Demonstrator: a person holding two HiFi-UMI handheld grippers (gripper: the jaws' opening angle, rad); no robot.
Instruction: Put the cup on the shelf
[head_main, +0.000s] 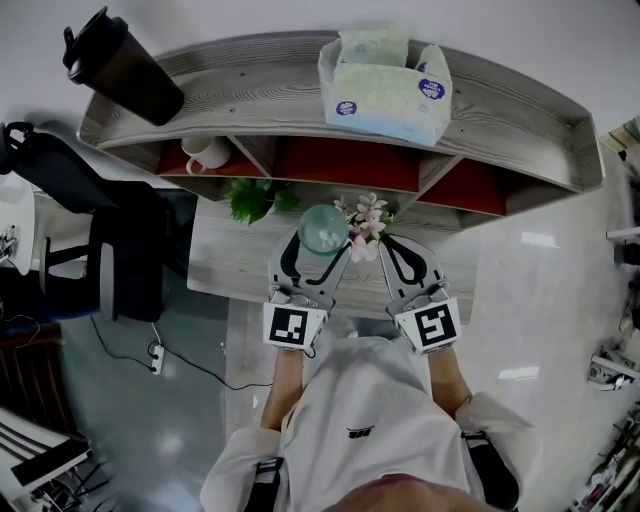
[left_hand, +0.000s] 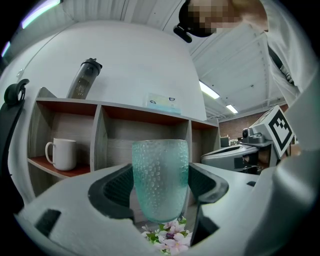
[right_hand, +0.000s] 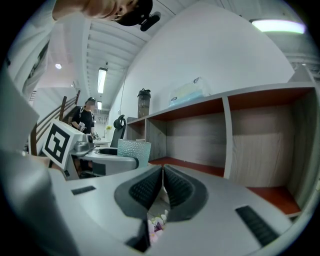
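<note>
- One white mug (left_hand: 62, 153) sits in the left compartment of the shelf (left_hand: 100, 142), ahead and to the left of the left gripper's jaws, so that bay is taken.
- The left gripper (head_main: 318, 243) has its jaws apart just as far as the cup (left_hand: 160, 177) is wide. A pad presses on each side of the cup's body at about mid-height. The cup stands upright between the jaws and seems clear of the worktop (head_main: 230, 272). Nothing shows inside it.
- The cup is a pale green tumbler with a beaded, bumpy wall and no handle.
  - It looks like glass or hard plastic: stiff, probably light while unfilled, and likely to chip if knocked on a shelf edge.
  - The bumps should give the pads some bite.
  - It narrows toward the foot, so a hold low down could slip. The mid-body hold seems the sound one.
- Straight ahead of those jaws, the middle compartment (left_hand: 145, 135) shows nothing standing in it and looks the easiest place to set the cup.
- Small pink-and-white flowers (left_hand: 170, 237) lie just below the jaws and the cup.
- The right gripper (right_hand: 162, 187) holds nothing, its jaws pressed together. The cup is off to their left.
</note>
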